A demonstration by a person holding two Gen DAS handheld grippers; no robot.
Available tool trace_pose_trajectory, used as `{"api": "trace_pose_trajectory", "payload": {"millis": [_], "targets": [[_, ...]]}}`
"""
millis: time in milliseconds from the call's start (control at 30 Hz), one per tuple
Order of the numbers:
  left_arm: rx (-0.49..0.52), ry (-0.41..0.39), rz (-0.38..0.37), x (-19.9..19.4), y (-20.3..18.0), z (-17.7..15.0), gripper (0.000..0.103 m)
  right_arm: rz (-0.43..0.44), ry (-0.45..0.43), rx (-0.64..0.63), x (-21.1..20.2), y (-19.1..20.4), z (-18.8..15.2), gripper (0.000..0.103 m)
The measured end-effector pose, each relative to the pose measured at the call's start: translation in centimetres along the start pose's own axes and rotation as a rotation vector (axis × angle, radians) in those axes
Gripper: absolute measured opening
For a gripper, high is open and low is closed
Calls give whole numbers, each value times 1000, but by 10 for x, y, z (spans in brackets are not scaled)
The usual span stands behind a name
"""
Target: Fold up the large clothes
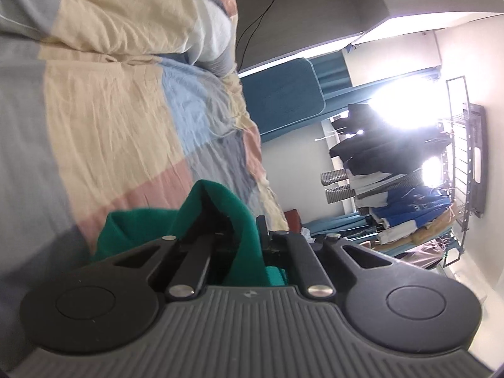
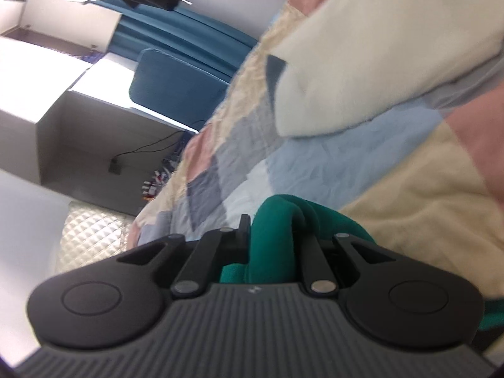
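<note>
biggest risk: both grippers carry the green garment by small bunched pinches, so if one hand gets ahead of the other, I'd guess the cloth slides out of that pinch and the fold goes crooked

second risk: the loose part hangs below where neither camera sees it; it could drag and bunch on the patchwork bedspread

also: both views are smeary, so lining up edges looks hard right now

left gripper: pinched nearly closed on a fold of green fabric, which drapes over the fingers at lower centre of the left wrist view

right gripper: same deal, clamped narrow on a green wad at lower centre

garment location: held up at both grippers, over the bed, with a cream pillow upper right
</note>
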State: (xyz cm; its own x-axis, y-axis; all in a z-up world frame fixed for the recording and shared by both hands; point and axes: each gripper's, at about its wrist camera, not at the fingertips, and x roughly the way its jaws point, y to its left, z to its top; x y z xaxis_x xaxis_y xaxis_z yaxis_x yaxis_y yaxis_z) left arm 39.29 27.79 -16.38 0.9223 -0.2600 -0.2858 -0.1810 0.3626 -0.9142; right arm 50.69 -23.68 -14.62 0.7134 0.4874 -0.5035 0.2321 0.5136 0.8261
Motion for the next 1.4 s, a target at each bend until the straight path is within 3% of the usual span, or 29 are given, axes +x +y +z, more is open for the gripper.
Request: {"api": "trace_pose_trajectory", "payload": {"millis": [233,367,500,533,600,633,667,733,800,967,1100,1267,1400], "targets": [[-52,30,39,57,54,16,6,-34,39,7,68,-38,-3,14],[-88,43,26,67,66,18,6,-21,48,46,75,-50,-4,14],[-29,37,31,60,54,17,8,1,37,23,66,-47,-6,15],[-12,34,35,57,50,17,12,7,35,14,62,-45,-7,16],[29,17,49,46,39,14,38,13,34,-1,55,-40,-7,20],[49,7,51,39,34,14,59,6,31,-7,51,-37,-7,23],[66,-8,49,31,28,12,70,-7,24,-18,46,-33,-9,29],[102,-56,83,14,15,10,75,-31,-7,-72,31,-22,-13,48],[160,-85,93,-4,2,7,75,-51,-39,-142,13,-9,-20,61],[344,-116,112,-46,-38,-20,75,-91,-83,-308,-33,17,-44,62],[515,-63,159,-55,-67,-57,75,-109,-83,-461,-56,40,-75,61],[685,34,227,-43,-77,-103,75,-86,-23,-637,-53,62,-116,62],[725,104,284,-15,-64,-120,74,-127,19,-727,-26,69,-132,57]]}}
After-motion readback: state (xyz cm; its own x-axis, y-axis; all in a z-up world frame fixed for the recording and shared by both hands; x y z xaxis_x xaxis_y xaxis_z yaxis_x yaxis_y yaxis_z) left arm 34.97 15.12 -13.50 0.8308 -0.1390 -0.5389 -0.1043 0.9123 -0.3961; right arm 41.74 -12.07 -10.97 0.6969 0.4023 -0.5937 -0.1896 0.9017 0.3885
